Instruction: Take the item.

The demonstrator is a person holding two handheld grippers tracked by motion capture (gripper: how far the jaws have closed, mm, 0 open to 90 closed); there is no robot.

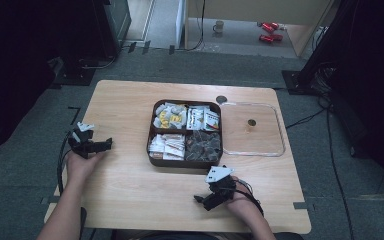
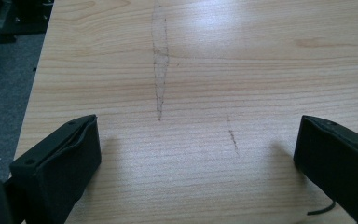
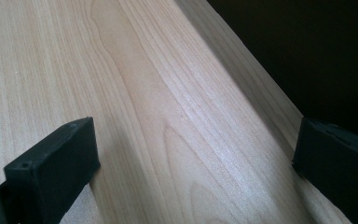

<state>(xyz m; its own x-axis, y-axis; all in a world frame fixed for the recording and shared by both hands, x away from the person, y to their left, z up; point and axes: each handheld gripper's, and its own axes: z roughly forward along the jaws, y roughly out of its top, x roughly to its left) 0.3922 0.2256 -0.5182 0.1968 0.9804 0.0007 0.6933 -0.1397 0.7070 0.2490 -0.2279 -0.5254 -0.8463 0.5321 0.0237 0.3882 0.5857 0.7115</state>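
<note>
A dark brown tray [image 1: 152, 146] with four compartments sits in the middle of the wooden table [image 1: 125, 185]; its compartments hold white, yellow and dark packets. A clear lid [image 1: 252, 129] lies flat to its right. My left gripper [image 1: 102, 145] rests at the table's left edge, held by a hand, its jaws pointing toward the tray. In the left gripper view my left gripper [image 2: 198, 156] stands open over bare wood. My right gripper [image 1: 202, 200] lies near the front edge below the tray. In the right gripper view my right gripper [image 3: 196, 158] is open above the table's edge.
Grey carpet surrounds the table. A mug [image 1: 219, 26] and red objects [image 1: 268, 31] lie on the floor far behind. Dark equipment and cables [image 1: 325, 100] stand at the right and back left. Bare wood lies between the tray and both grippers.
</note>
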